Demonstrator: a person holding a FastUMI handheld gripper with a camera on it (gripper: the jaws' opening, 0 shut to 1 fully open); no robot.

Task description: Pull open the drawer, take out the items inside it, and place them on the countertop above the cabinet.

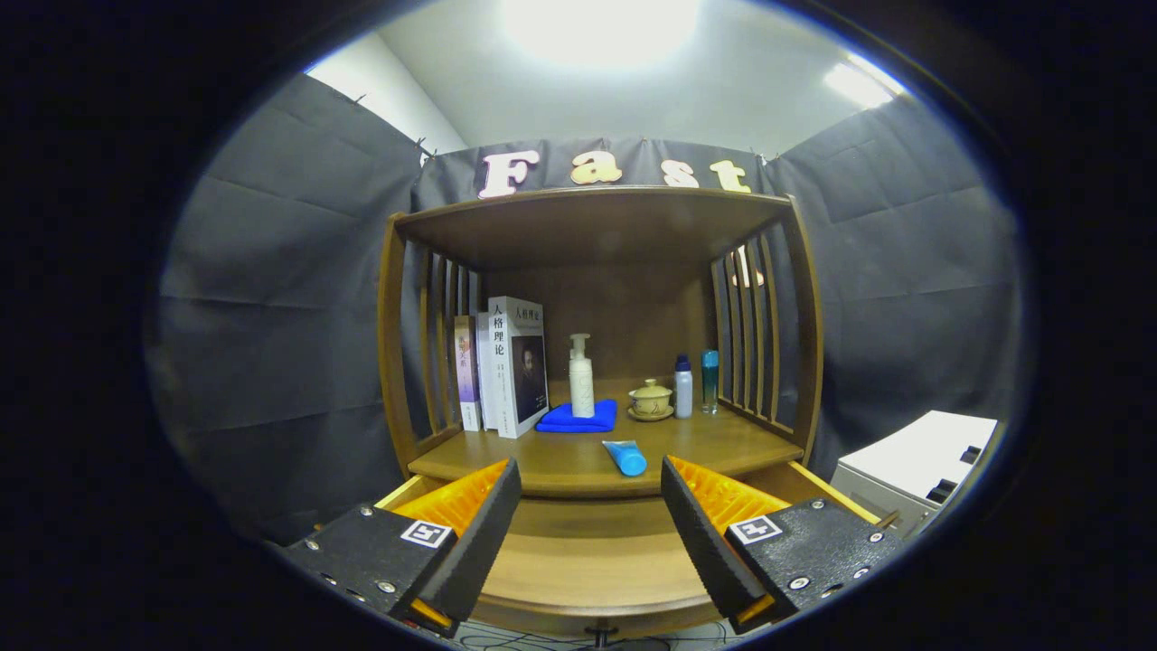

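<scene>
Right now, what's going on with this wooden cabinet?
A handheld gripper hangs open over the pulled-out drawer, holding nothing. The part of the drawer in sight looks bare. A blue tube lies on the countertop just beyond the fingers. Further back stand books, a pump bottle on a blue cloth, and a lidded cup.
</scene>
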